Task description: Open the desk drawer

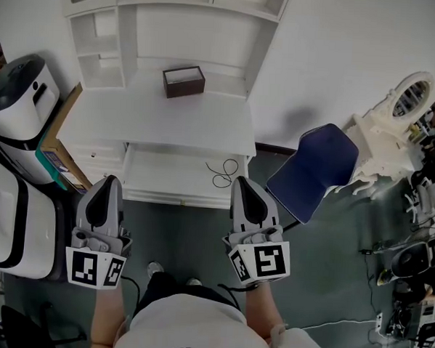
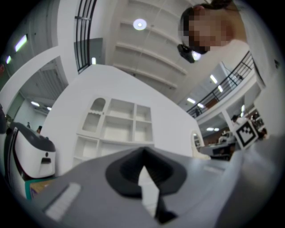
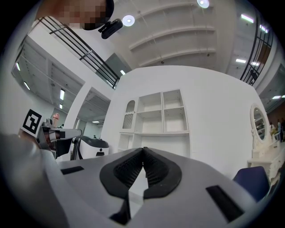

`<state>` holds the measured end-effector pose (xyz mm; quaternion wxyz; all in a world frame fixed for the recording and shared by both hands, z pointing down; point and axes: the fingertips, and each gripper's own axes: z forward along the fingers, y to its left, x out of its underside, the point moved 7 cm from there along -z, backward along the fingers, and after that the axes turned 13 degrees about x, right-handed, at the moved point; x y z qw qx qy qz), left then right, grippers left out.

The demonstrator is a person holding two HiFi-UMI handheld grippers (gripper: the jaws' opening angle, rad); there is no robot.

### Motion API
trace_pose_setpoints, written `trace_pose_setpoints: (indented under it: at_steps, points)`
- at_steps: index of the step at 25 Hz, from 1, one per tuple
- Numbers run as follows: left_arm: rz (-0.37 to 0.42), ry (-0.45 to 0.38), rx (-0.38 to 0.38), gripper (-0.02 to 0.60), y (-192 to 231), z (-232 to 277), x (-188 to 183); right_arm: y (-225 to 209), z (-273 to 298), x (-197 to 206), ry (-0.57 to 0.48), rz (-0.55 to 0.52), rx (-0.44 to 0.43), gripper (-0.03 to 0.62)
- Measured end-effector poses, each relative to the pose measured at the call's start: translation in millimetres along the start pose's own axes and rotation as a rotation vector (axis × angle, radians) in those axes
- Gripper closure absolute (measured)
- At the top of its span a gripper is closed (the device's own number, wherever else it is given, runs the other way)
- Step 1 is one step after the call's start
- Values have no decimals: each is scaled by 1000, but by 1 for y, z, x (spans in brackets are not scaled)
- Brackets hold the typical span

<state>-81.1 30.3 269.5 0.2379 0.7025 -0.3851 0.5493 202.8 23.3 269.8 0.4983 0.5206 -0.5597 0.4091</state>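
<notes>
A white desk [image 1: 155,119] with a shelf hutch stands ahead. Below its top, a wide shallow drawer [image 1: 166,178] sticks out toward me, with a black cable loop [image 1: 223,171] lying in it. A small drawer front with a knob [image 1: 95,155] sits at the desk's lower left. My left gripper [image 1: 108,180] hovers just before the drawer's left corner, jaws shut and empty. My right gripper [image 1: 242,182] hovers at the drawer's right end, near the cable, also shut with nothing held. In the left gripper view the left gripper [image 2: 143,151] points at the hutch; the right gripper [image 3: 143,149] does likewise in the right gripper view.
A brown box [image 1: 183,81] sits on the desktop. A white and black machine [image 1: 18,94] and a cardboard box [image 1: 55,150] stand to the left. A blue chair [image 1: 316,167] is close at the right, beside a white vanity mirror [image 1: 410,96].
</notes>
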Motion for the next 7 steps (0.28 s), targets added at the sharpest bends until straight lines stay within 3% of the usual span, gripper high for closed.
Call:
trace_pose_setpoints:
  at_steps: [7]
  points:
    - [3,2,-7,575,-3,0,-2,-3,-1,-3,-5,10,-5,600]
